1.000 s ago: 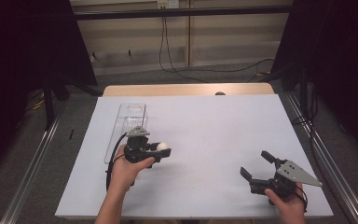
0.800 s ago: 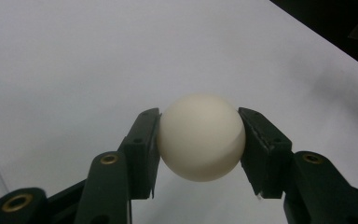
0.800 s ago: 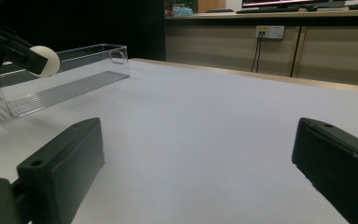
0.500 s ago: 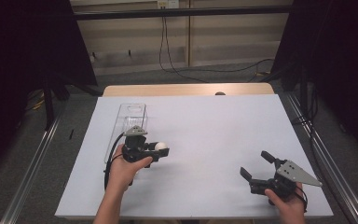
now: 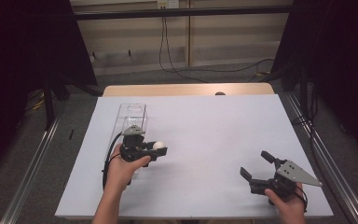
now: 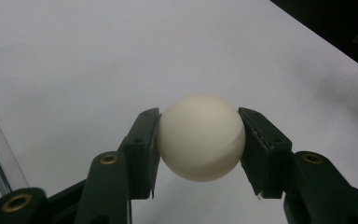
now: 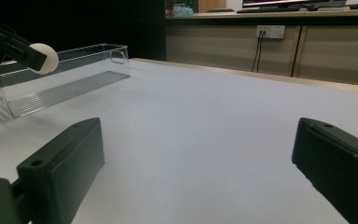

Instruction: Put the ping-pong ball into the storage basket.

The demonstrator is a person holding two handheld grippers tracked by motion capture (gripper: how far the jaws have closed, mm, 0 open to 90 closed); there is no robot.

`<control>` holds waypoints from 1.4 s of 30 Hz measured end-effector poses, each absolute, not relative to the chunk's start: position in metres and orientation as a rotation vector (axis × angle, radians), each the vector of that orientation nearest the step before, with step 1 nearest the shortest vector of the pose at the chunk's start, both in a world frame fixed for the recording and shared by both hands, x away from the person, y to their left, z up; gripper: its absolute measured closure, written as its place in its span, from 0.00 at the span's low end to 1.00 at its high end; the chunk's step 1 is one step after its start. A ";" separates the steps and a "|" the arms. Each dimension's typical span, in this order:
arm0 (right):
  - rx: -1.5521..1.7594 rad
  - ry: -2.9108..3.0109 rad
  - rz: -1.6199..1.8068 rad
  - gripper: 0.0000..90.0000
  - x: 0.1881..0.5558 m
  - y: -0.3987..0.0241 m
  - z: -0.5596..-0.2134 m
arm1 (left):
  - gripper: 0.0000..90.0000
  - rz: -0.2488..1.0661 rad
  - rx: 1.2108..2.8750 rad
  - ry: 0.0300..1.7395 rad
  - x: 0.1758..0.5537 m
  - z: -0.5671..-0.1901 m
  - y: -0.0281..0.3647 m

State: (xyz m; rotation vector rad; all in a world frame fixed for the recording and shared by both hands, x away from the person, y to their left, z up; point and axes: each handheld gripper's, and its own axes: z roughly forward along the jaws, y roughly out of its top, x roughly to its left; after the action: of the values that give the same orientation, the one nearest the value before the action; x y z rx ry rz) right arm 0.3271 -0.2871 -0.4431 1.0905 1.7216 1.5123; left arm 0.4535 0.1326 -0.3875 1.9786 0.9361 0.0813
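Observation:
A white ball (image 5: 158, 145) (image 6: 200, 136) is clamped between the jaws of my left gripper (image 5: 157, 150) (image 6: 199, 149), held a little above the white table sheet (image 5: 205, 140). Right beside that gripper, on its left, lies a long clear plastic bin (image 5: 131, 116) (image 7: 60, 74). The ball (image 7: 44, 57) hangs in front of the bin's near end in the right gripper view. My right gripper (image 5: 258, 165) (image 7: 196, 163) stands open near the table's front right, nothing between its jaws.
The white sheet covers a wooden table (image 5: 186, 89) whose far edge shows. Metal rails (image 5: 326, 158) run along both sides. Cables (image 5: 177, 51) hang on the floor and wall behind.

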 end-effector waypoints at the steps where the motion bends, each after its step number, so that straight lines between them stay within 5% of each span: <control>1: 1.091 1.718 1.512 0.02 0.327 -0.287 -0.443 | 0.57 0.081 1.984 0.932 0.454 -0.387 0.133; 42: 1.088 1.721 1.512 0.02 0.327 -0.287 -0.443 | 0.57 0.101 1.962 0.968 0.455 -0.380 0.147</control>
State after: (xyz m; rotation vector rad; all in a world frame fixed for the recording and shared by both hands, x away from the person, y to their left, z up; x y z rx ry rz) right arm 0.3269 -0.2871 -0.4429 1.0879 1.7205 1.5116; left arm 0.4548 0.1475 -0.3800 1.9618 0.9685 0.1011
